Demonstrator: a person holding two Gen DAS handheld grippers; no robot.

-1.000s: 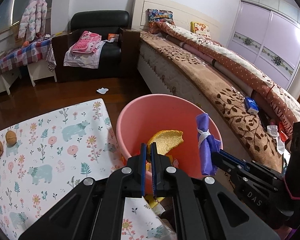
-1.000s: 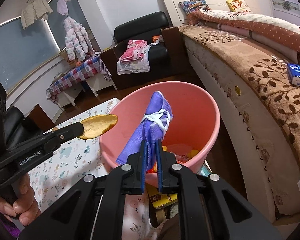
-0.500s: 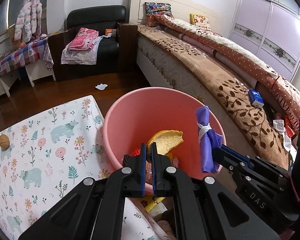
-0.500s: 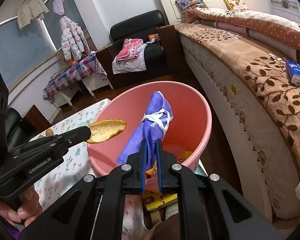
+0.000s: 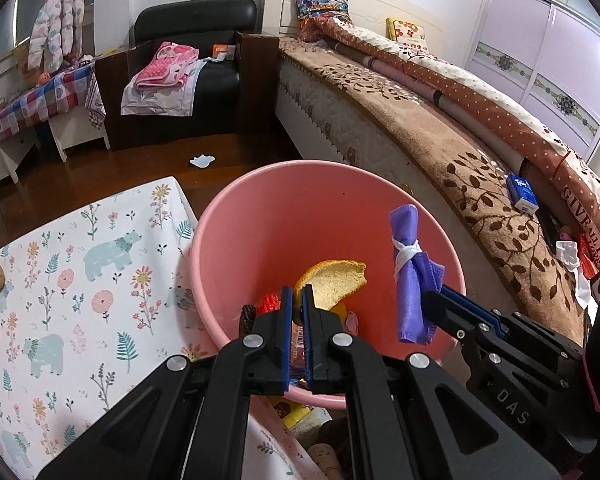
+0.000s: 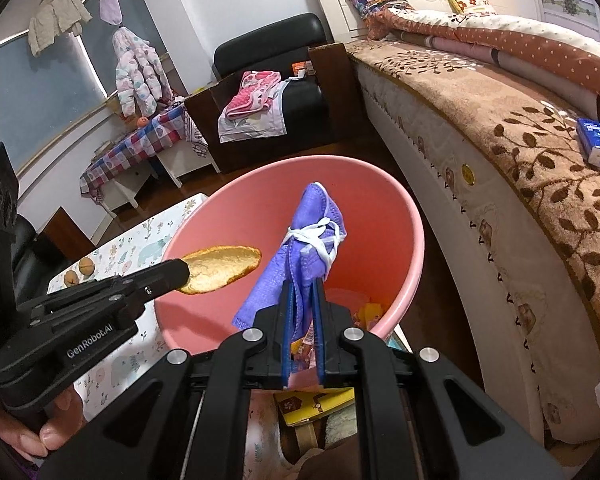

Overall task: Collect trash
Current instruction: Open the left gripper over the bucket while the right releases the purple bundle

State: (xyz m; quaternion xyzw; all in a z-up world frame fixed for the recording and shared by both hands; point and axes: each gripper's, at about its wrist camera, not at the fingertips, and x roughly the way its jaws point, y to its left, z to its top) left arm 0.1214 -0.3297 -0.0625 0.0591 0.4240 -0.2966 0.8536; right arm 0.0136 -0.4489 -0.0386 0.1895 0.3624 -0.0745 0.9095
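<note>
Pink bucket taken as landmark. Left gripper is clamped on an orange peel, held above the bucket's opening, inside its near rim. Right gripper is clamped on a tied purple mask, also above the opening. Other trash lies at the bucket's bottom. Recommendation: release each item only while it is clear inside the rim, peel first, so neither lands on the tablecloth beside the bucket
</note>
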